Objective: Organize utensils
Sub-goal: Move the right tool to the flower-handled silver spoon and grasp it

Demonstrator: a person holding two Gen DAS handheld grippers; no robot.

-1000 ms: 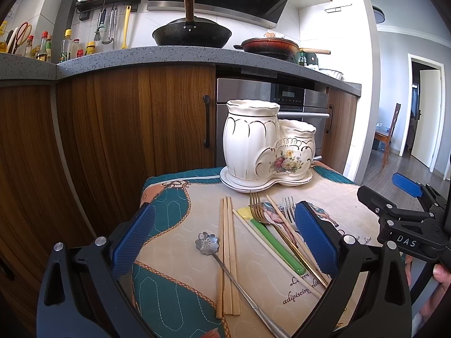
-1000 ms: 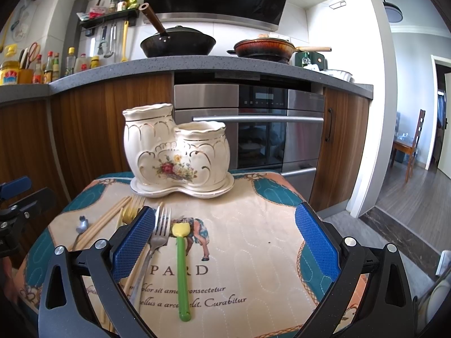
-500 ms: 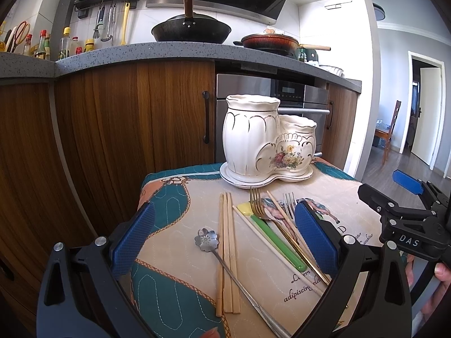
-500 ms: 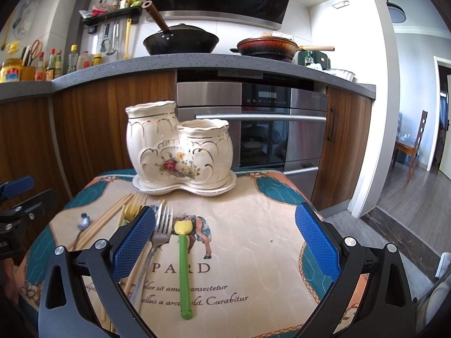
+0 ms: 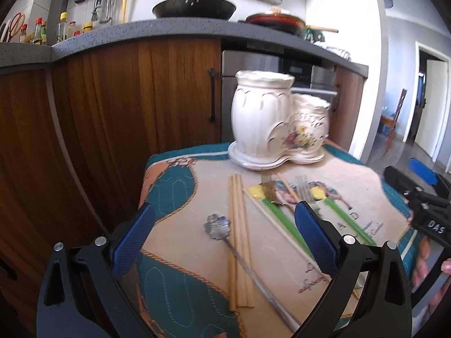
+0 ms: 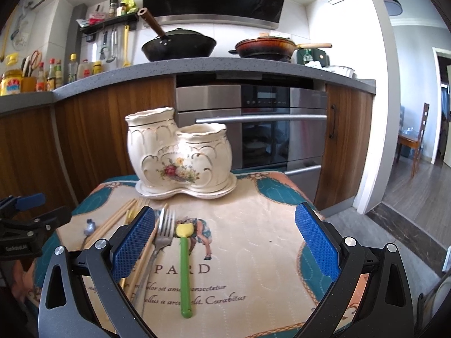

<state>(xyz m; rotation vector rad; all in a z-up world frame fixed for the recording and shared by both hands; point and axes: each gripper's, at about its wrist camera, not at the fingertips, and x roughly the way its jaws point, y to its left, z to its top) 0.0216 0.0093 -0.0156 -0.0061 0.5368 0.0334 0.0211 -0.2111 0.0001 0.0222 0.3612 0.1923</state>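
A cream ceramic two-pot utensil holder [image 5: 274, 129] [image 6: 180, 155] stands on its saucer at the far side of a small cloth-covered table [image 6: 253, 225]. Wooden chopsticks [image 5: 239, 242], a flower-bowl metal spoon [image 5: 217, 224], a gold fork [image 5: 272, 193], a silver fork [image 6: 165, 232] and green-handled yellow-tipped utensils [image 6: 184, 267] [image 5: 284, 219] lie on the cloth. My left gripper [image 5: 225, 239] is open and empty above the spoon and chopsticks. My right gripper [image 6: 225, 242] is open and empty above the cloth, right of the green utensil.
Wooden kitchen cabinets [image 5: 126, 107] and a steel oven [image 6: 253, 129] stand just behind the table. The counter holds a black wok [image 6: 180, 46], a brown pan [image 6: 265, 48] and bottles [image 6: 50, 76]. Open floor and a doorway lie to the right [image 6: 408, 186].
My left gripper has dipped and moved forward over the chopsticks and spoon; its view is blurred by motion. My right gripper has risen slightly. Both stay open.
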